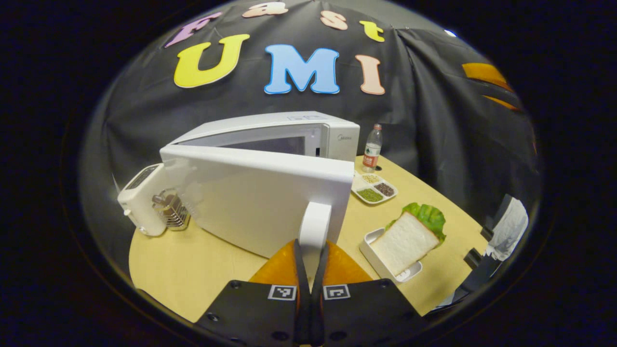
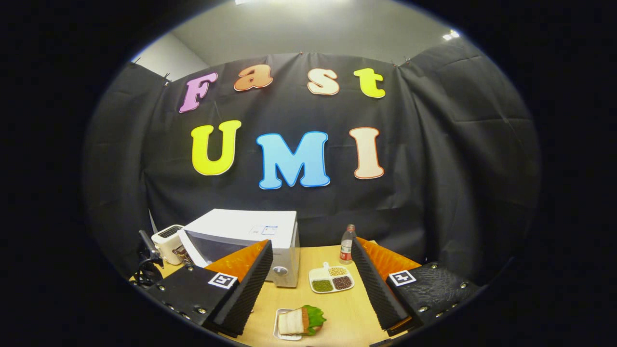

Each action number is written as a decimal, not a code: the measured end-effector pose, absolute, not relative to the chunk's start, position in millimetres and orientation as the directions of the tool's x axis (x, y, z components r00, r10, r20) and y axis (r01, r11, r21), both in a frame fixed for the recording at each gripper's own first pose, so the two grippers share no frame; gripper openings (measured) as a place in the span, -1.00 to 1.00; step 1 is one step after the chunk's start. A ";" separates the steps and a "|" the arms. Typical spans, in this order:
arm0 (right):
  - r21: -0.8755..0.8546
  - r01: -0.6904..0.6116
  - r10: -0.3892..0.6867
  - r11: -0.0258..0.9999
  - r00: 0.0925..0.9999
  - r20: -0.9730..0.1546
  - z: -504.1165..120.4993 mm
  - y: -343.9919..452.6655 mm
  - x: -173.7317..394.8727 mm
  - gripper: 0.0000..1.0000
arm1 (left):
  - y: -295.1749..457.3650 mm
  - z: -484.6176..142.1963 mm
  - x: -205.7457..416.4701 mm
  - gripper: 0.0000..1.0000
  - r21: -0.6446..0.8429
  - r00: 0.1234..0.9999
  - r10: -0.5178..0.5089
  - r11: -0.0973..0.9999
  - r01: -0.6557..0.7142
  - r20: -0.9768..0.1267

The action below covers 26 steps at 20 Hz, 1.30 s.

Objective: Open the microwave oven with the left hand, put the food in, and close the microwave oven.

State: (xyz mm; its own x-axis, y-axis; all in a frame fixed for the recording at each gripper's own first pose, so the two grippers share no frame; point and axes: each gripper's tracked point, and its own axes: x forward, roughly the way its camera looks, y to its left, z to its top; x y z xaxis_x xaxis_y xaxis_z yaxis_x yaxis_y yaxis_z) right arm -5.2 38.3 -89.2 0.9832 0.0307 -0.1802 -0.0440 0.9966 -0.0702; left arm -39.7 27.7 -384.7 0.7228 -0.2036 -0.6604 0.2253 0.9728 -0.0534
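The white microwave [image 1: 332,137] stands at the back of the wooden table, its door [image 1: 255,197] swung partly open toward me. My left gripper [image 1: 312,246] is shut on the door's white upright handle [image 1: 315,221]. The food is a slice of bread on lettuce [image 1: 405,241] in a small white tray [image 1: 371,238], to the right of the door. In the right gripper view the same sandwich [image 2: 299,320] lies low and centred, below my right gripper [image 2: 313,289], which is open and holds nothing. There the microwave [image 2: 250,229] sits to the left with its door ajar.
A white toaster [image 1: 142,197] stands left of the microwave. A divided dish of beans [image 1: 375,188] and a plastic bottle [image 1: 372,149] sit to the microwave's right. A white sleeve [image 1: 508,224] shows at the table's right edge. Bare tabletop [image 1: 193,270] lies front left.
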 end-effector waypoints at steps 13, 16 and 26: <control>-0.098 -0.098 0.080 0.990 0.982 -0.171 -92.3 112.9 -15.3 0.96 | 157.4 -367.8 -146.4 -0.87 -0.098 0.700 -0.183 0.982 0.159 -0.691; -0.103 -0.113 0.094 0.988 0.981 -0.173 -95.0 129.5 -16.5 0.96 | 196.0 -364.8 -160.6 -0.88 -0.090 0.704 -0.162 0.986 0.139 -0.692; -0.125 -0.136 0.109 0.983 0.973 -0.203 -108.3 158.6 -16.9 0.97 | 286.8 -359.9 -174.9 -0.88 -0.060 0.708 -0.141 0.988 0.139 -0.692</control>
State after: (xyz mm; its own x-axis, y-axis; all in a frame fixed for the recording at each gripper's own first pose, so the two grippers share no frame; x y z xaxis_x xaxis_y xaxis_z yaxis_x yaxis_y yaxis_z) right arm -16.9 158.6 -108.3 0.9731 0.1091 -0.2027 -0.1362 0.9828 -0.1249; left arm -174.9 286.8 -359.9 0.7078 -0.1414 -0.6921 0.1391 0.9885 -0.0597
